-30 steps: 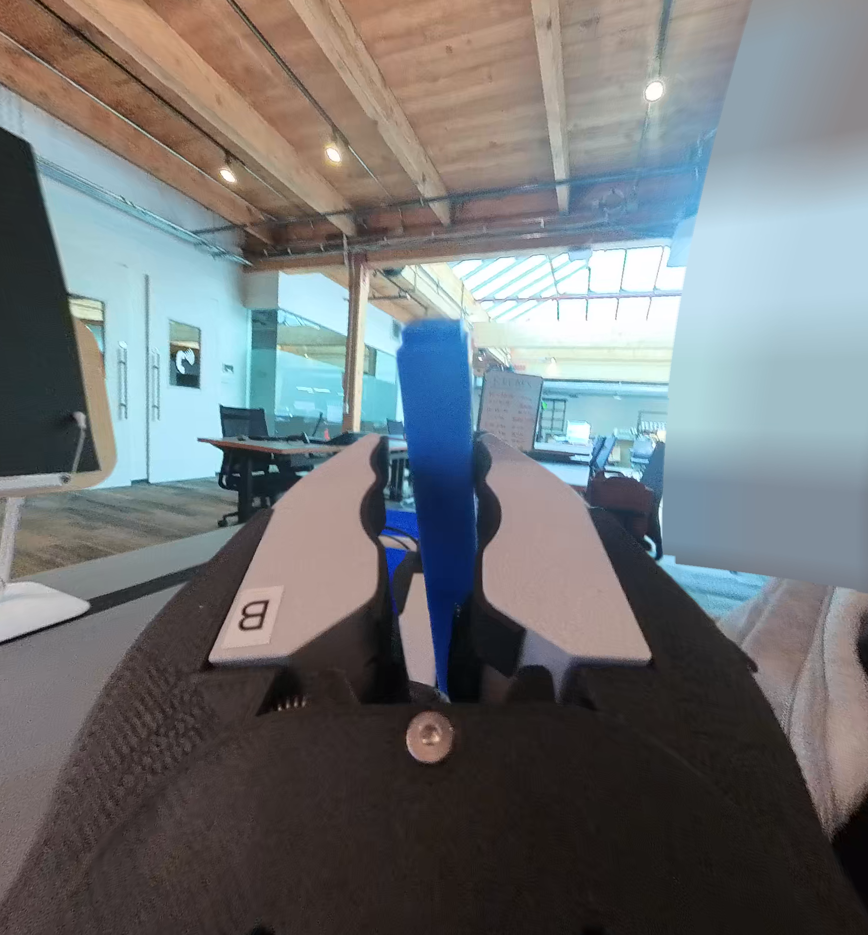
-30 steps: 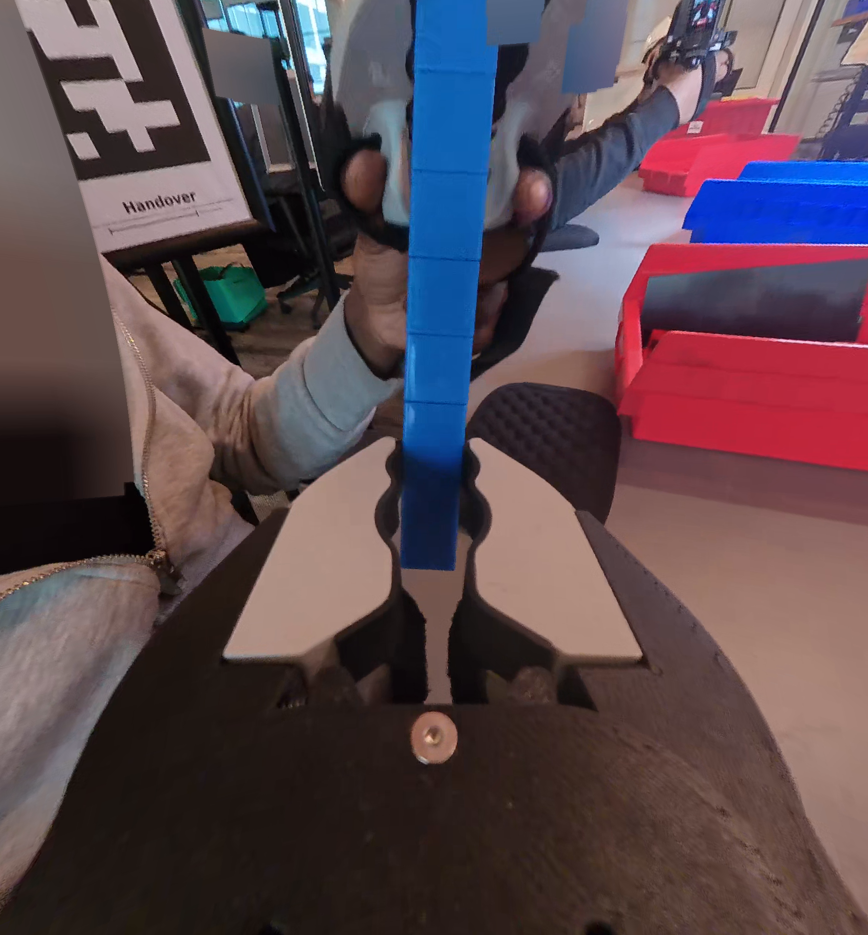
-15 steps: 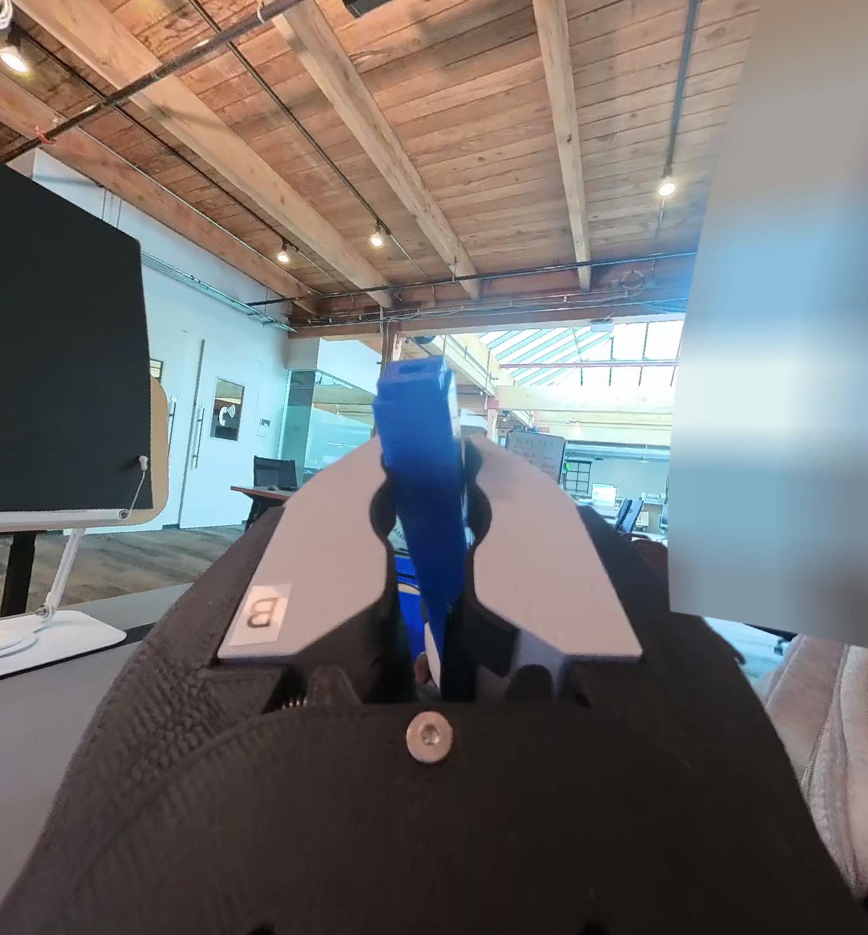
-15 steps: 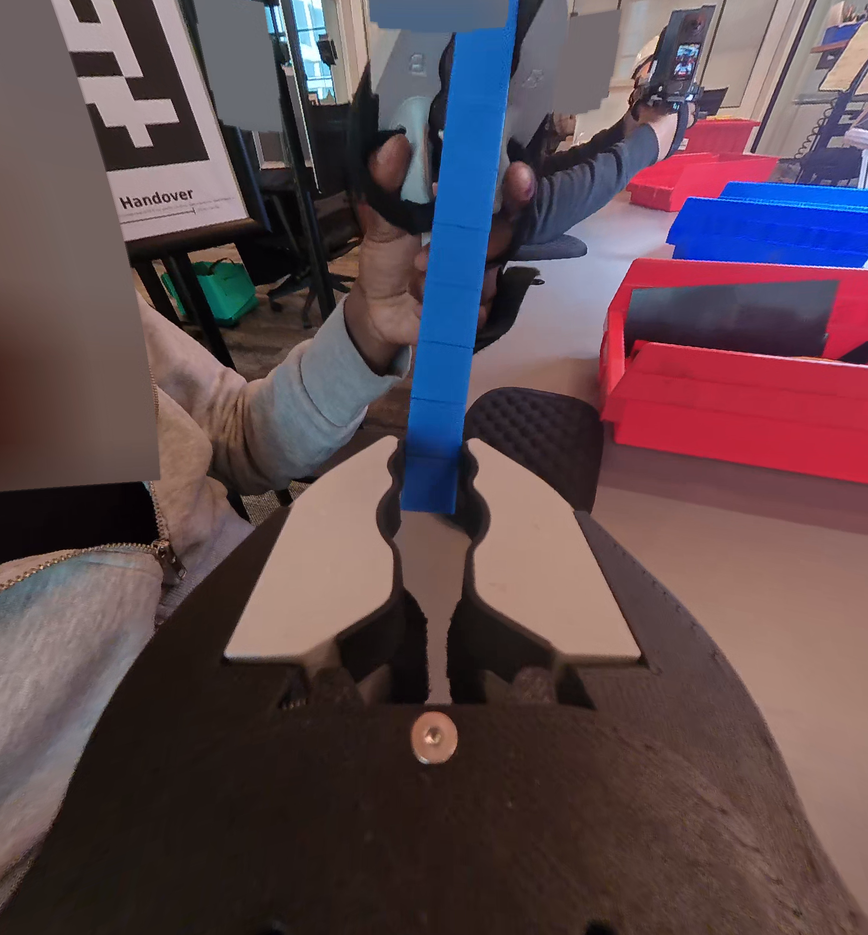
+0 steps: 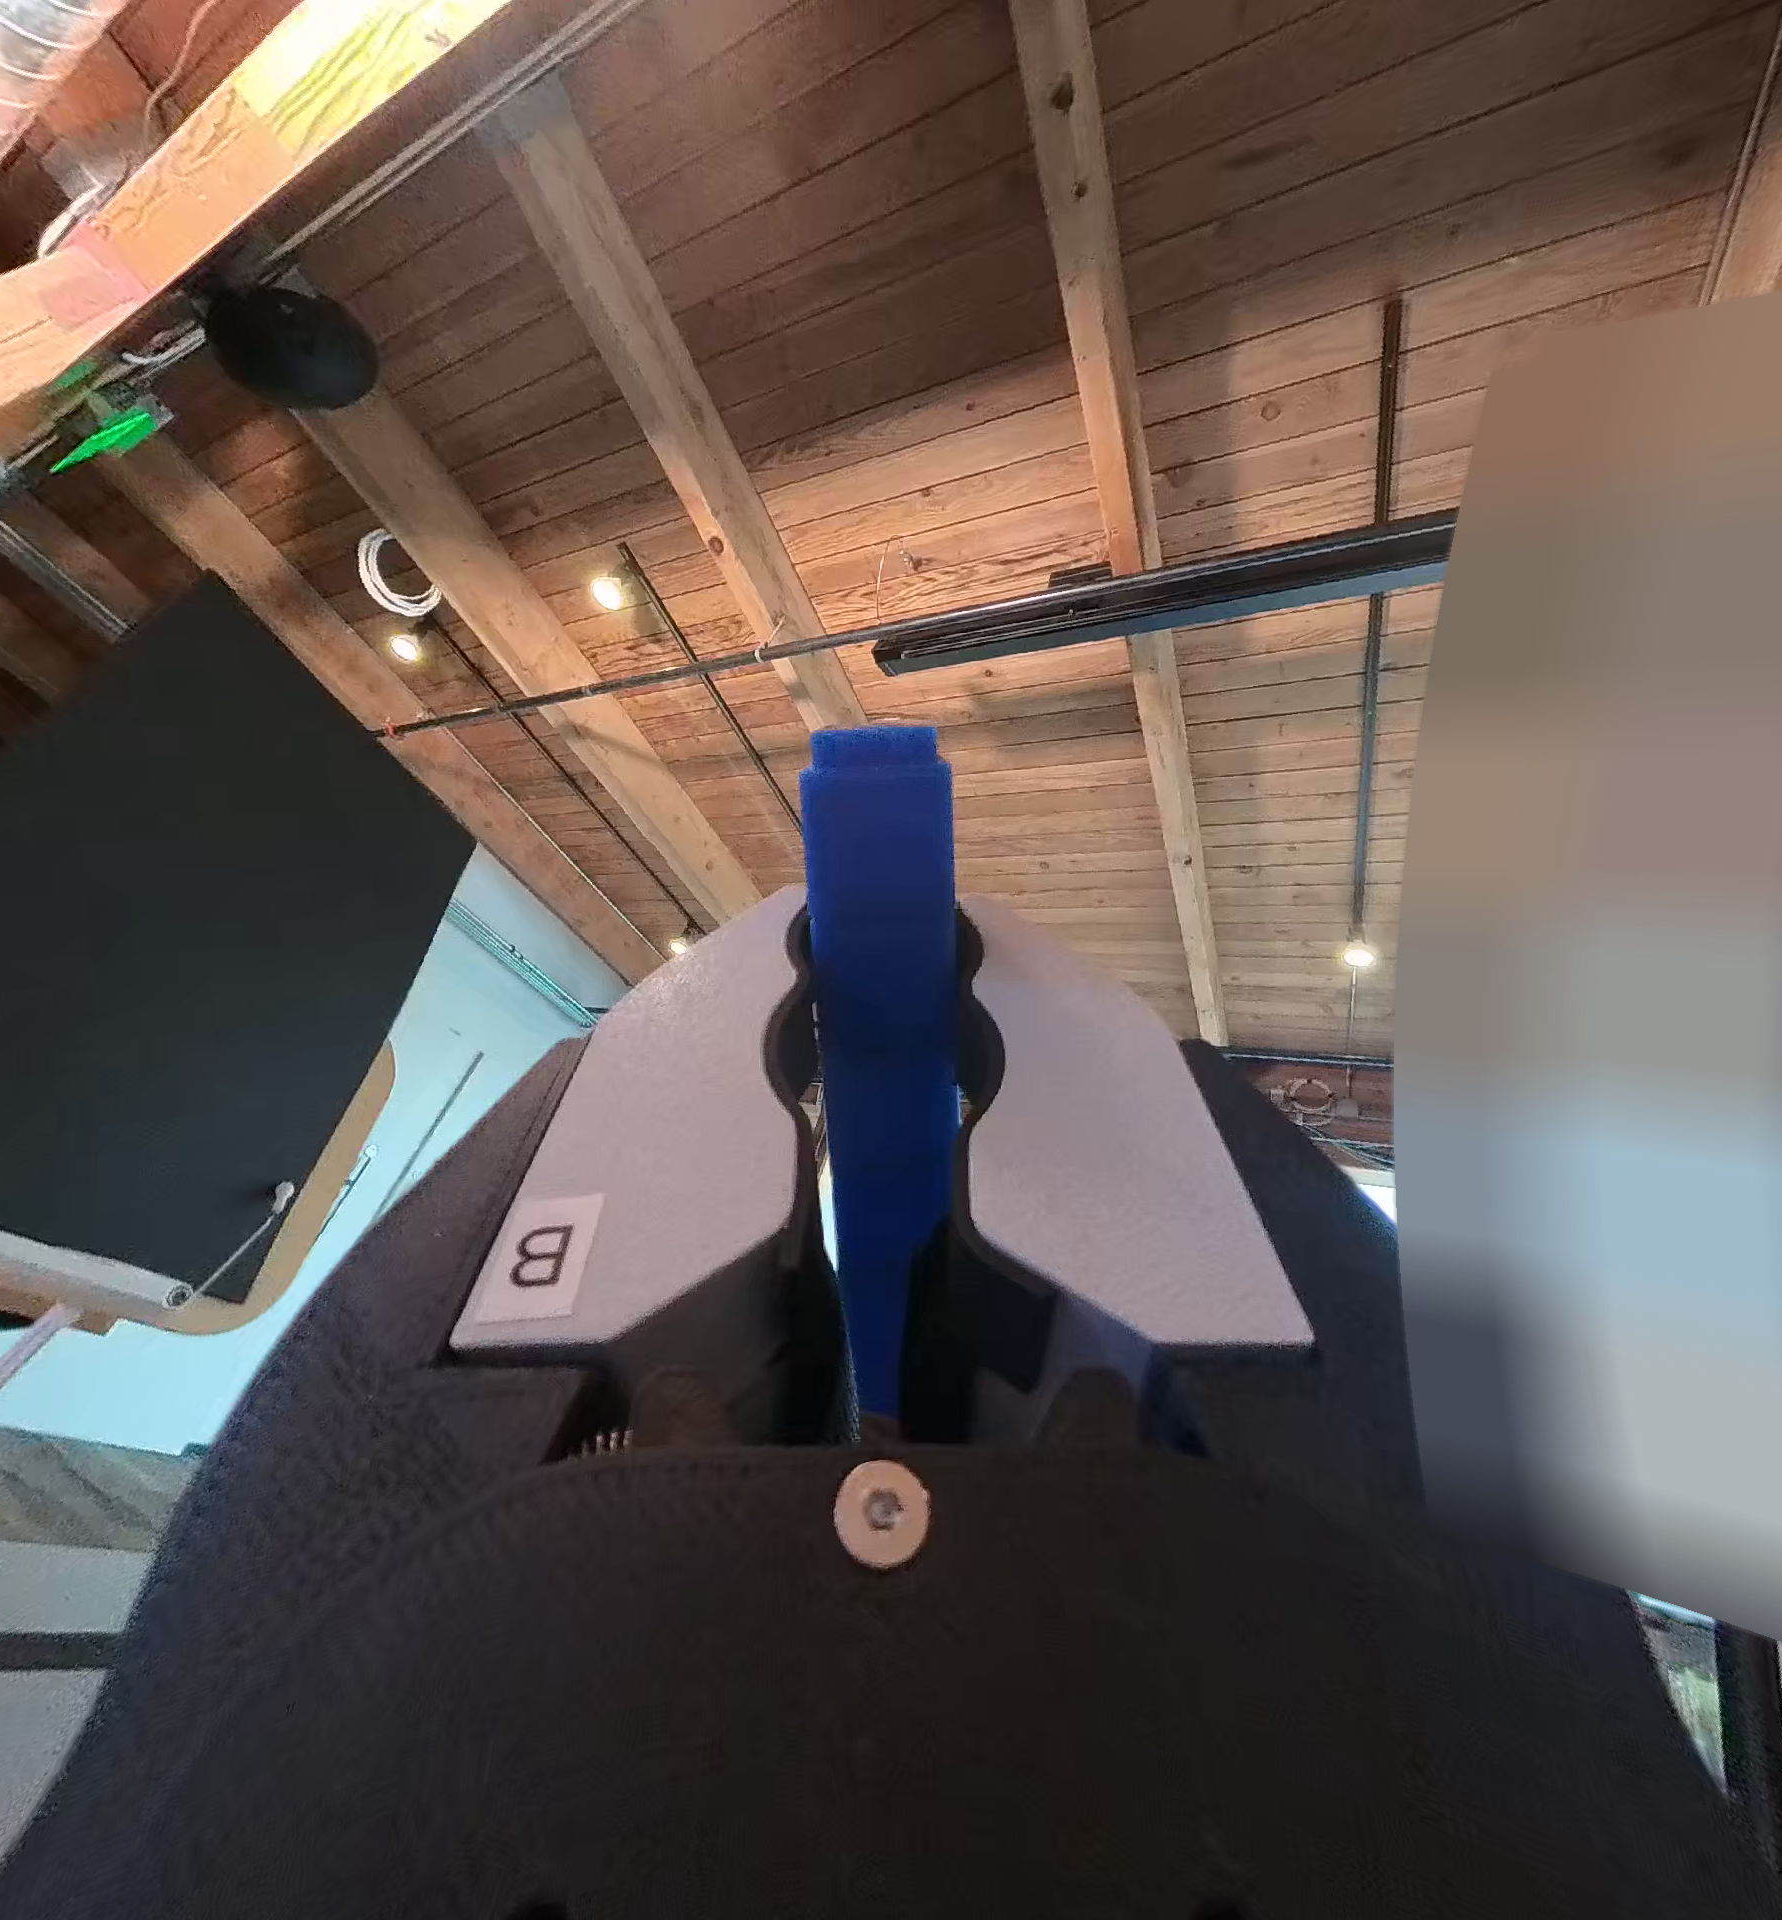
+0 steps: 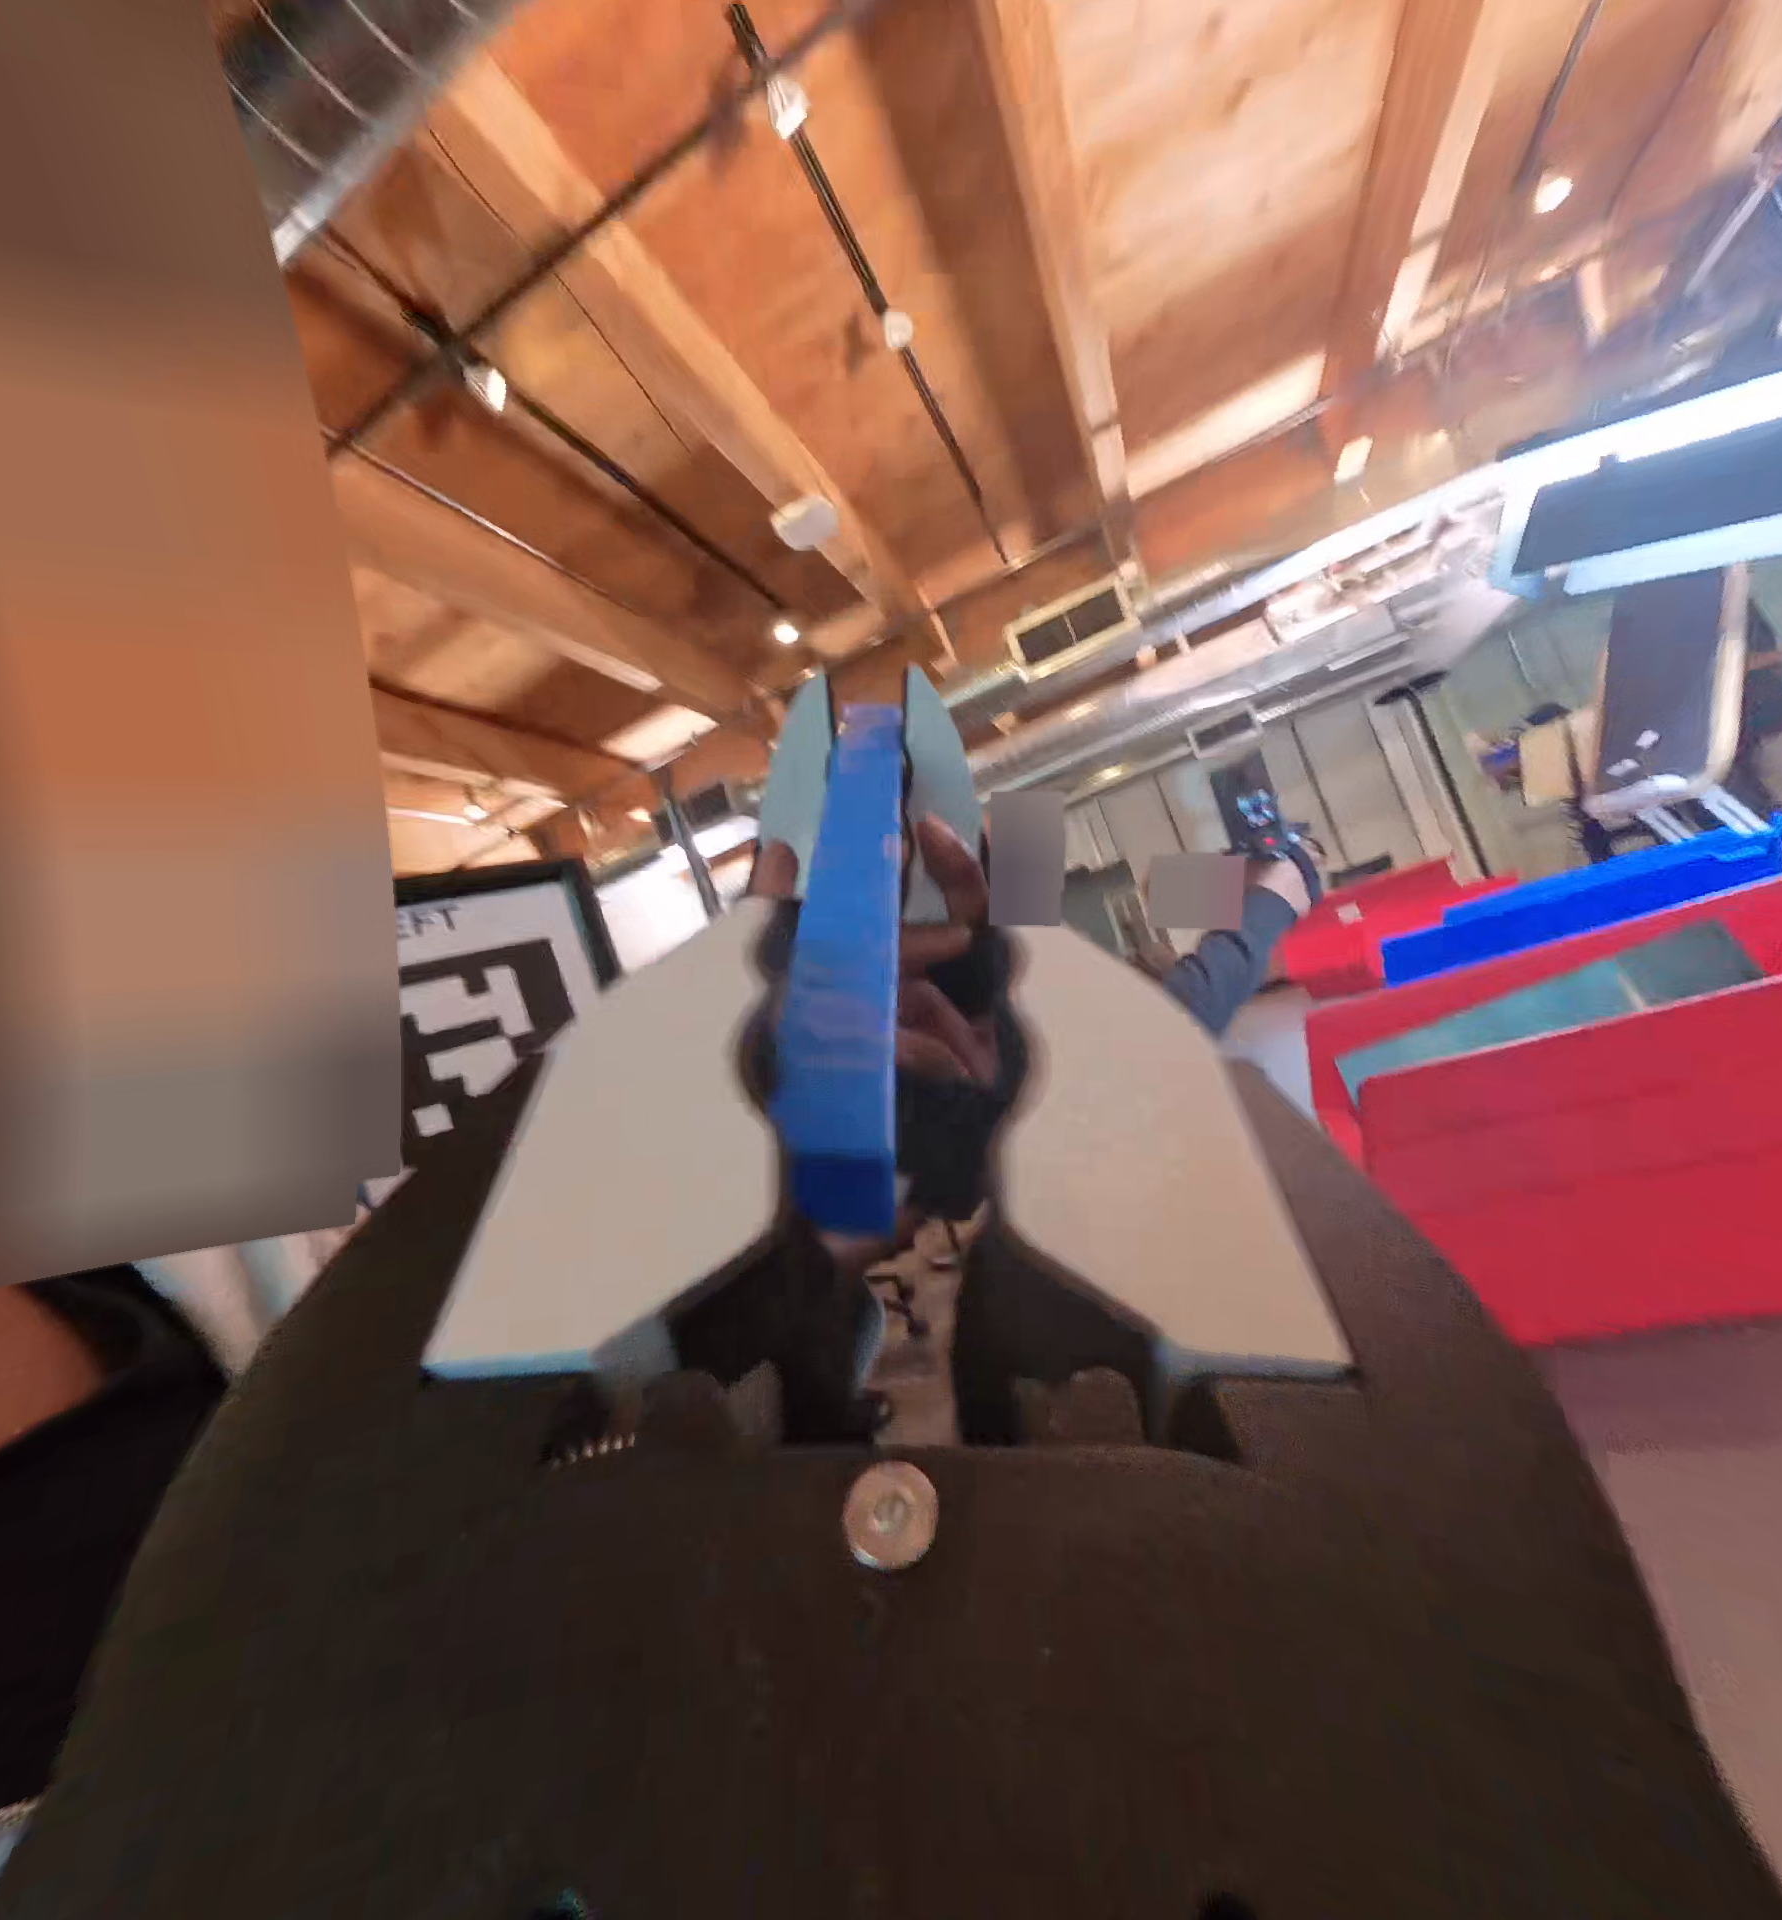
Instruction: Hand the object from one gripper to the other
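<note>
In the right wrist view, the right gripper (image 6: 882, 1049) stood with its pale grey fingers (image 6: 638, 1153) spread apart, and the lower end of the long blue plastic bar of stacked square blocks (image 6: 840, 997) hung in the gap between them, touching neither side as far as the blur allowed. Farther along the bar, the left gripper (image 6: 866, 727) was clamped on its upper part, held by a hand (image 6: 944, 997) behind it.

In the left wrist view, the same gripper (image 5: 882, 935) had its scalloped grey fingers (image 5: 689, 1122) closed against both flat sides of the bar (image 5: 882, 997), whose stepped tip stood beyond them against the wooden plank ceiling (image 5: 970, 416).

The bar looked light and stiff, with hard, smooth faces that could slip under a weak pinch; being built of blocks, it might part at a joint if bent. The sound place for the right gripper to take it seemed to be the flat sides of the lower end, square across a block rather than on a corner, well clear of the left gripper's hold.

Farthest off stood red plastic bins (image 6: 1593, 1143) and a blue one (image 6: 1593, 894).
</note>
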Tool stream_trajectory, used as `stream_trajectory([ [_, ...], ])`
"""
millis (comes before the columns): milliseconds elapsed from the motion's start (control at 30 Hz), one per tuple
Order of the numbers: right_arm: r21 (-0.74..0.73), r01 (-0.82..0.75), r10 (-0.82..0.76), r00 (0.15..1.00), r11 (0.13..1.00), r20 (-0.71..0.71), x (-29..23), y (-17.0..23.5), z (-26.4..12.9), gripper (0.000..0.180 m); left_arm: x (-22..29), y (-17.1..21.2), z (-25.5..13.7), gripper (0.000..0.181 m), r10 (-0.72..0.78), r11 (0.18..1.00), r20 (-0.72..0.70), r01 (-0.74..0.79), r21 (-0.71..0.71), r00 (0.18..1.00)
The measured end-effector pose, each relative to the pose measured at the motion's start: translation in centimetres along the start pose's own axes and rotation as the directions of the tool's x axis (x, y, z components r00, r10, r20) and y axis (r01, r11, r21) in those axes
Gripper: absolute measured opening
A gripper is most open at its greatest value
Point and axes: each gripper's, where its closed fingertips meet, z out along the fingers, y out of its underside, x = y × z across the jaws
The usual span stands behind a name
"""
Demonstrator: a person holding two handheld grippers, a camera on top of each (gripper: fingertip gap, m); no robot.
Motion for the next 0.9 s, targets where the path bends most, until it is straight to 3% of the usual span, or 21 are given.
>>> stream_trajectory([
  [33,0.014,-0.013,0.013,1.000,1.000,0.026,-0.2,-0.4,-0.3,0.010,0.0,0.4,-0.1,0.021,-0.006,1.000,0.002,0.006,-0.009,1.000],
  [67,-0.021,-0.011,0.012,0.999,1.000,0.045,-0.4,-0.3,-0.6,0.000,-0.1,1.1,-0.1,0.021,-0.015,0.999,0.005,0.016,-0.039,1.000],
  [133,-0.121,0.039,-0.032,0.998,0.992,0.057,-0.7,0.1,-0.8,0.000,-0.1,2.6,-0.2,0.021,-0.039,0.992,0.004,0.039,-0.119,0.999],
  [267,-0.146,0.111,-0.105,0.993,0.983,0.047,-1.1,-0.4,-0.7,0.025,-0.1,2.8,0.0,0.022,0.005,0.988,0.003,-0.005,-0.156,1.000],
  [333,-0.180,0.125,-0.122,0.992,0.976,0.030,-0.9,0.0,-0.5,0.051,-0.1,2.3,0.2,0.021,0.005,0.989,0.002,-0.005,-0.148,1.000],
  [500,-0.372,0.138,-0.136,0.990,0.918,0.032,-0.5,3.6,-0.3,0.069,0.0,2.3,0.3,0.022,0.015,0.987,-0.001,-0.015,-0.161,1.000],
  [533,-0.422,0.139,-0.134,0.990,0.896,0.040,-0.5,4.6,-0.3,0.066,-0.1,2.0,0.2,0.022,0.020,0.990,0.002,-0.019,-0.139,1.000],
  [600,-0.528,0.159,-0.153,0.987,0.834,0.055,-0.4,6.2,-0.9,0.024,0.1,1.2,0.1,0.021,0.019,0.995,-0.011,-0.020,-0.100,1.000],
  [733,-0.502,0.152,-0.143,0.988,0.851,0.055,-0.6,4.6,-1.2,0.022,0.2,1.4,-0.6,0.023,-0.004,0.990,-0.039,-0.001,-0.144,0.999],
  [800,-0.501,0.163,-0.153,0.986,0.850,0.061,-0.7,3.9,-1.4,0.022,0.2,3.7,-1.2,0.043,-0.016,0.955,-0.056,-0.001,-0.298,0.998],
  [833,-0.501,0.169,-0.156,0.985,0.849,0.068,-0.8,3.6,-1.5,0.022,0.4,5.0,-1.7,0.043,-0.048,0.927,-0.071,0.018,-0.376,0.996],
  [867,-0.503,0.172,-0.157,0.985,0.847,0.072,-1.0,3.4,-1.5,0.022,0.9,5.8,-2.2,0.023,-0.080,0.903,-0.103,0.029,-0.428,0.991],
  [900,-0.510,0.172,-0.157,0.985,0.843,0.072,-1.0,3.2,-1.6,0.022,0.9,5.9,-2.2,0.022,-0.085,0.905,-0.097,0.036,-0.424,0.992],
])
